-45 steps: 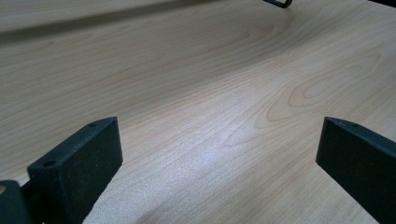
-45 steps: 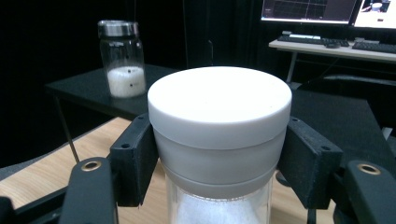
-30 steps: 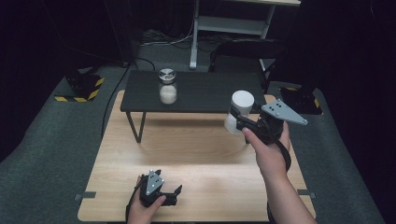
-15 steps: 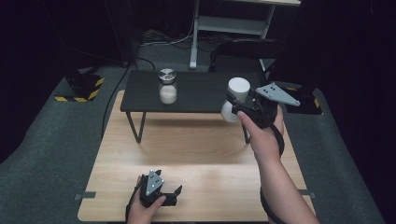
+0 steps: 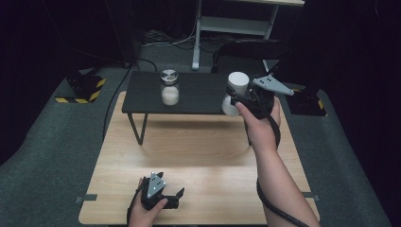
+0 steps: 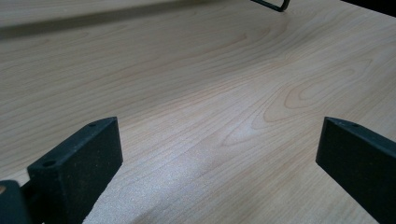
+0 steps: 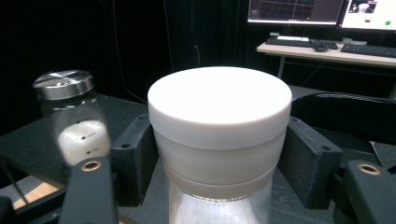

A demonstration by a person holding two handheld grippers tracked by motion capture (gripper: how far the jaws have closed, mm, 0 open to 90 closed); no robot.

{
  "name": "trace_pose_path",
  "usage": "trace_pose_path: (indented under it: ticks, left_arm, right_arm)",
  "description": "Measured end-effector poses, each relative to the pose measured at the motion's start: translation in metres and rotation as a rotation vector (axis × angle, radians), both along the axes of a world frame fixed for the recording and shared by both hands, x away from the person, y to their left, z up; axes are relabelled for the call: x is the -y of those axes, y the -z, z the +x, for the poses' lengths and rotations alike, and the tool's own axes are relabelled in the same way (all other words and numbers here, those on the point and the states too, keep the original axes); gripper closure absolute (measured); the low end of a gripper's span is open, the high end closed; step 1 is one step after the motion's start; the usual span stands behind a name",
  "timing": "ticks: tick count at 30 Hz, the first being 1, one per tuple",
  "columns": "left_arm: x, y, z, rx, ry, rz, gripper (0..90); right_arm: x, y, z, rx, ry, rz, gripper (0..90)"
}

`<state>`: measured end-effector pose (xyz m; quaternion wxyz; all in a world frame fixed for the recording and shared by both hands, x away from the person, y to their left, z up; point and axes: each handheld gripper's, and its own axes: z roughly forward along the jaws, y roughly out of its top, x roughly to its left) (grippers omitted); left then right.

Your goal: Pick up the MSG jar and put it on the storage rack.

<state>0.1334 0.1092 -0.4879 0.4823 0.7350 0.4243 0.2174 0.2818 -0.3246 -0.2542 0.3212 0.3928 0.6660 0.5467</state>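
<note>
My right gripper (image 5: pixel 242 100), jaws pinched on the white-capped jar (image 5: pixel 235 92), has carried it up-frame to the right end of the black shelf (image 5: pixel 198 92), probably for setting down near the steel-lidded jar (image 5: pixel 169 87), while my left gripper (image 5: pixel 163 196) rests spread wide, bottom centre.

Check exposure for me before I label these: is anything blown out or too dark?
Right gripper view: the white lid is overexposed, its top nearly featureless; the background is very dark. Left gripper view: a soft glare band crosses the wooden table. High view: the surroundings sink into black, and the white-lidded jar glows bright.
</note>
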Motion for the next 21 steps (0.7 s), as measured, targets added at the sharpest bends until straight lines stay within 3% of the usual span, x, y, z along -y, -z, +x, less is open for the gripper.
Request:
trace_pose_path:
  ticks: [13,21]
  left_arm:
    - [-0.002,0.001,0.001,-0.007,0.001,-0.013,0.5]
    - [-0.003,0.001,0.001,-0.005,0.002,-0.018,0.6]
  right_arm:
    - [-0.009,-0.006,0.022,-0.011,0.019,-0.016,33.9]
    - [-0.012,-0.002,0.035,-0.027,0.028,0.011,33.9]
